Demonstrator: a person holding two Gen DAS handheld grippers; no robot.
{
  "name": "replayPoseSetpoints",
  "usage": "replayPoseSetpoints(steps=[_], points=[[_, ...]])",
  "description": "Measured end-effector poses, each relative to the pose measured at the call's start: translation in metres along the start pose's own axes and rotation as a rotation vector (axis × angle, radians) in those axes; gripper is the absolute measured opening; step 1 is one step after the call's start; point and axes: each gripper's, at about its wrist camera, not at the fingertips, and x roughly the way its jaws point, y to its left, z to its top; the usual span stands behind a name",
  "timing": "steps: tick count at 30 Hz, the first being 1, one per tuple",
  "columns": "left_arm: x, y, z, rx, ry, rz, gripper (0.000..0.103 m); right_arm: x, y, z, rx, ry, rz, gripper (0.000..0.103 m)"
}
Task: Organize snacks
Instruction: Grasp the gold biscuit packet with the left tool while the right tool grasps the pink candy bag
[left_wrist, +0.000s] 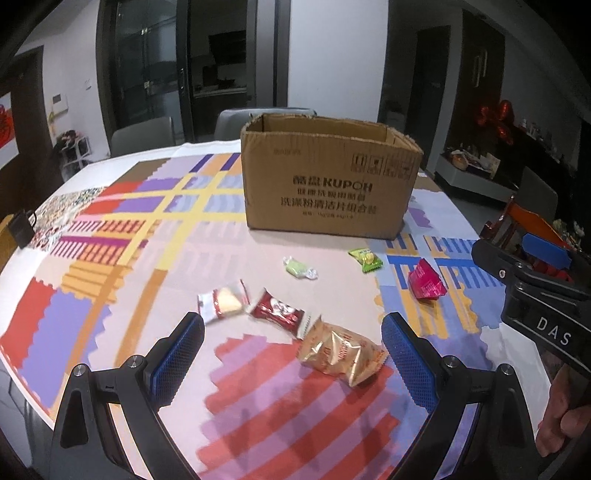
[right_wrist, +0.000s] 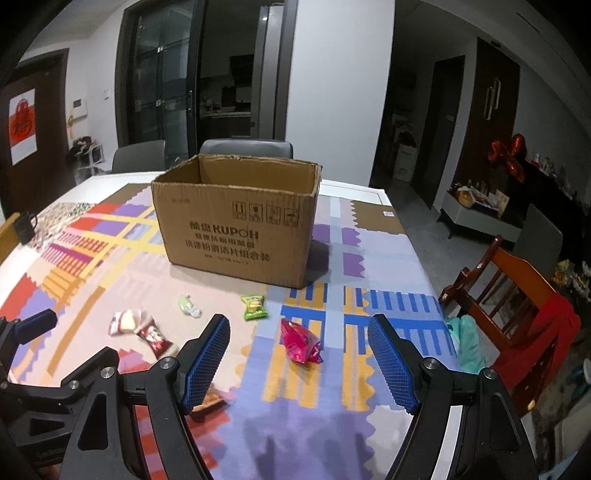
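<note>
An open cardboard box (left_wrist: 328, 184) (right_wrist: 240, 225) stands on the table. Loose snacks lie in front of it. A gold packet (left_wrist: 340, 352) lies between the open fingers of my left gripper (left_wrist: 291, 350), with a dark red packet (left_wrist: 277, 310) and a white biscuit packet (left_wrist: 223, 302) just beyond. A pale green candy (left_wrist: 299, 267), a green packet (left_wrist: 365, 258) and a pink packet (left_wrist: 424, 284) lie farther right. My right gripper (right_wrist: 299, 350) is open, with the pink packet (right_wrist: 299, 343) on the table between its fingers.
A patterned cloth (left_wrist: 110, 236) covers the table. A black object (left_wrist: 22, 227) sits at the left edge. Grey chairs (right_wrist: 247, 147) stand behind the box. A wooden chair with red cloth (right_wrist: 524, 295) stands to the right. The right gripper's body (left_wrist: 535, 295) shows in the left wrist view.
</note>
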Motion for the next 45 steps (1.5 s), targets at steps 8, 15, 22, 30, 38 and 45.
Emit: replayPoseSetpoints(steps=[8,15,22,30,38,45], points=[[0.019,-0.015,-0.011,-0.084,0.034,0.056,0.098,0.029,-0.016,-0.005,-0.065,0.032,0.056,0.078],[0.037,-0.024,-0.021,-0.13,0.091,0.099,0.098,0.059,-0.019,-0.014,-0.115,0.069,0.117,0.078],[0.053,-0.033,-0.026,-0.156,0.145,0.139,0.098,0.08,-0.025,-0.018,-0.126,0.088,0.159,0.078],[0.073,-0.037,-0.025,-0.211,0.195,0.142,0.098,0.102,-0.027,-0.025,-0.167,0.127,0.191,0.078],[0.093,-0.033,-0.031,-0.235,0.243,0.136,0.096,0.129,-0.024,-0.03,-0.179,0.171,0.199,0.078],[0.099,-0.03,-0.034,-0.245,0.256,0.1,0.076,0.148,-0.016,-0.034,-0.178,0.206,0.202,0.078]])
